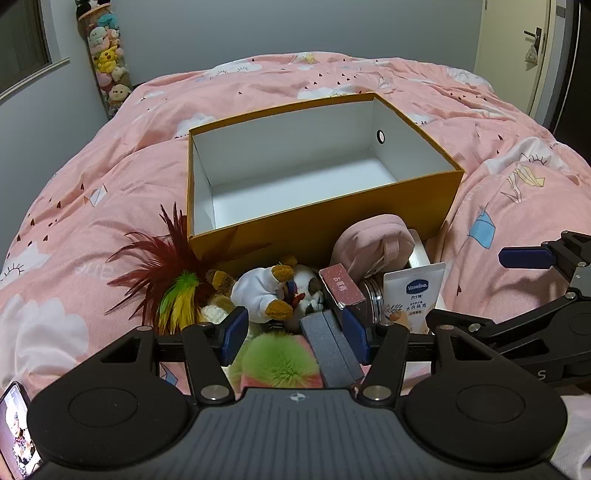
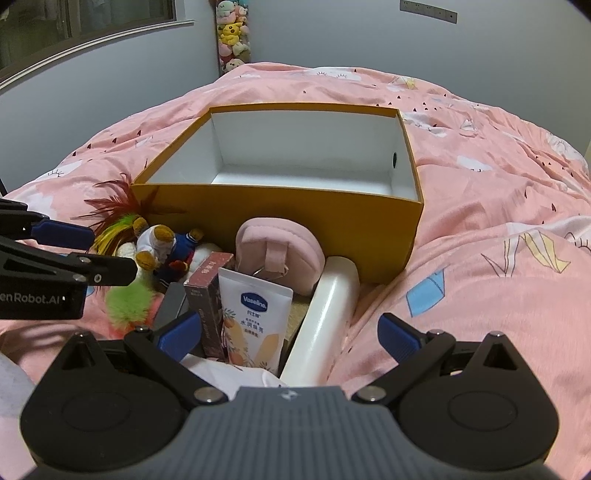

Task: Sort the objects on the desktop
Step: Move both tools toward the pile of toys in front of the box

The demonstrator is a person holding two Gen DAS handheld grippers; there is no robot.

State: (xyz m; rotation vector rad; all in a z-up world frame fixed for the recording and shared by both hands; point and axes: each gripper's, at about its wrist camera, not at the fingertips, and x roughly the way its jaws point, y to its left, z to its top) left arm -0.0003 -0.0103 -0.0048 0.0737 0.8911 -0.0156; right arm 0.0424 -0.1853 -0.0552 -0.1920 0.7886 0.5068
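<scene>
An empty orange box (image 1: pixel 314 229) (image 2: pixel 295 214) with a white inside sits on the bed. In front of it lies a pile: a plush toy (image 1: pixel 266 291) (image 2: pixel 159 243), a feather toy (image 1: pixel 162 266), a green fuzzy ball (image 1: pixel 277 358), a grey box (image 1: pixel 328 347), a maroon box (image 1: pixel 340 288) (image 2: pixel 207 295), a pink pouch (image 1: pixel 373 243) (image 2: pixel 277 243), a Vaseline tube (image 1: pixel 413 295) (image 2: pixel 255 317) and a white cylinder (image 2: pixel 325 321). My left gripper (image 1: pixel 295 332) hovers open over the fuzzy ball and grey box. My right gripper (image 2: pixel 288 336) stands wide open over the tube and cylinder.
A rumpled pink duvet (image 1: pixel 110 192) (image 2: pixel 498 206) covers the whole bed. A phone (image 1: pixel 14 432) lies at the near left. A column of plush toys (image 1: pixel 107 55) (image 2: pixel 232 33) hangs at the far wall. A door (image 1: pixel 517 55) is at the back right.
</scene>
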